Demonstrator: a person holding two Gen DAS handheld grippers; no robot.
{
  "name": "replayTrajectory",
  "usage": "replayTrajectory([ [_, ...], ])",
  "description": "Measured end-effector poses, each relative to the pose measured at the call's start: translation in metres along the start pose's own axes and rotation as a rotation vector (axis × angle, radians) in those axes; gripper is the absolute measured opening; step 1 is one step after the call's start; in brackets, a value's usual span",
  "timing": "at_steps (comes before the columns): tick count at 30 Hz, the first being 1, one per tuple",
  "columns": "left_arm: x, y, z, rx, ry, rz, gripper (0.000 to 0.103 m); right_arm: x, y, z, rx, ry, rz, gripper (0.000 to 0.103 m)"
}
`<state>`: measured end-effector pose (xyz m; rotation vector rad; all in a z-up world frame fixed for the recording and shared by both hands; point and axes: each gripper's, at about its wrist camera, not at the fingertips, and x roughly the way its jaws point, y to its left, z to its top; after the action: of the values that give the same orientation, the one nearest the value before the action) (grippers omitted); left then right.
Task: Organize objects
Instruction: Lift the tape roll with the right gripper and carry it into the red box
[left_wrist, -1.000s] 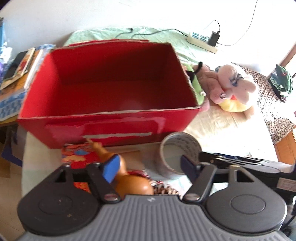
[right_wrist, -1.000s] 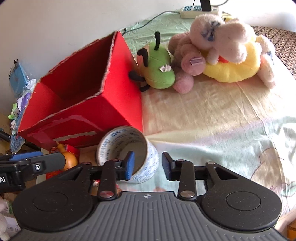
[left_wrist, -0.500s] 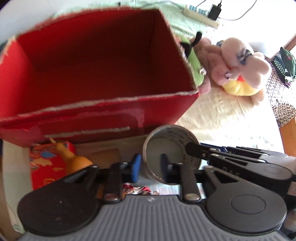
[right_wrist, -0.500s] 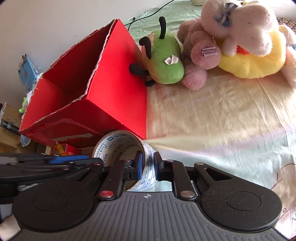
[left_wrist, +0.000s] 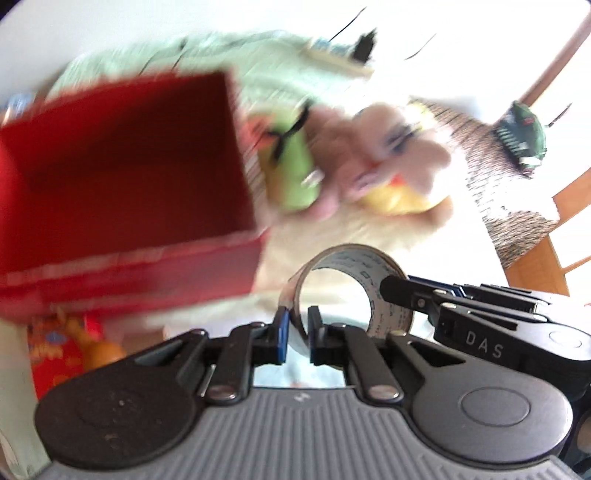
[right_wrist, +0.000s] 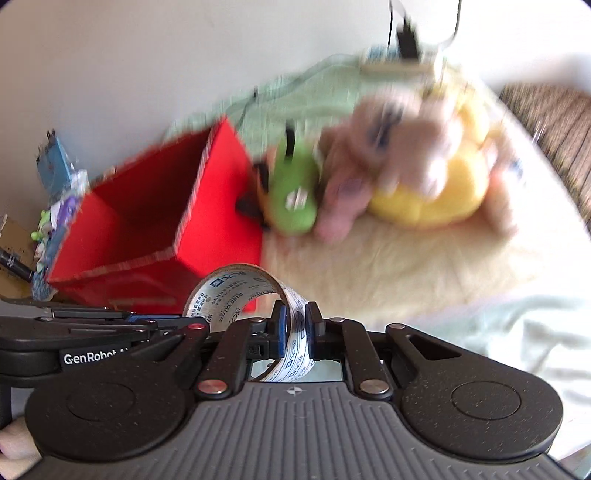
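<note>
A roll of printed packing tape (left_wrist: 373, 280) (right_wrist: 236, 291) hangs above the bed, held from both sides. My left gripper (left_wrist: 297, 326) is shut on the roll's left wall. Its right wall is pinched in my right gripper (right_wrist: 295, 325), which shows in the left wrist view as a black arm (left_wrist: 480, 314) reaching in from the right. The open red box (left_wrist: 122, 192) (right_wrist: 147, 221) lies behind and to the left, empty as far as I can see. Both views are motion-blurred.
Plush toys lie right of the box: a green one (left_wrist: 291, 173) (right_wrist: 295, 199), a pink one (right_wrist: 399, 147) and a yellow one (right_wrist: 428, 195). A small orange gourd (left_wrist: 99, 347) and a red packet (left_wrist: 51, 362) sit below the box. A power strip (left_wrist: 332, 59) lies at the far bed edge.
Both grippers shut on the tape roll, the left one after leaving the orange gourd. The roll has since risen off the bed, and both views now sweep, blurring the scene.
</note>
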<state>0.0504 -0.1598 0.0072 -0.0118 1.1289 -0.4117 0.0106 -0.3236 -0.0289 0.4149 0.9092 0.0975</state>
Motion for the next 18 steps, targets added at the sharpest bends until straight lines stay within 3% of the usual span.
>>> replayTrajectory([
  [3, -0.026, -0.011, 0.014, 0.043, -0.089, -0.012, 0.006, -0.028, 0.003, 0.017, -0.029, -0.092, -0.008, 0.012],
  [9, -0.068, -0.004, 0.052, 0.050, -0.230, 0.025, 0.004, -0.034, 0.034, 0.059, -0.118, -0.203, 0.024, 0.012],
  [14, -0.085, 0.041, 0.070, 0.003, -0.274, 0.077, 0.004, 0.001, 0.070, 0.096, -0.158, -0.179, 0.095, 0.012],
  [18, -0.072, 0.090, 0.081, -0.034, -0.230, 0.117, 0.004, 0.042, 0.106, 0.113, -0.205, -0.086, 0.109, 0.013],
])
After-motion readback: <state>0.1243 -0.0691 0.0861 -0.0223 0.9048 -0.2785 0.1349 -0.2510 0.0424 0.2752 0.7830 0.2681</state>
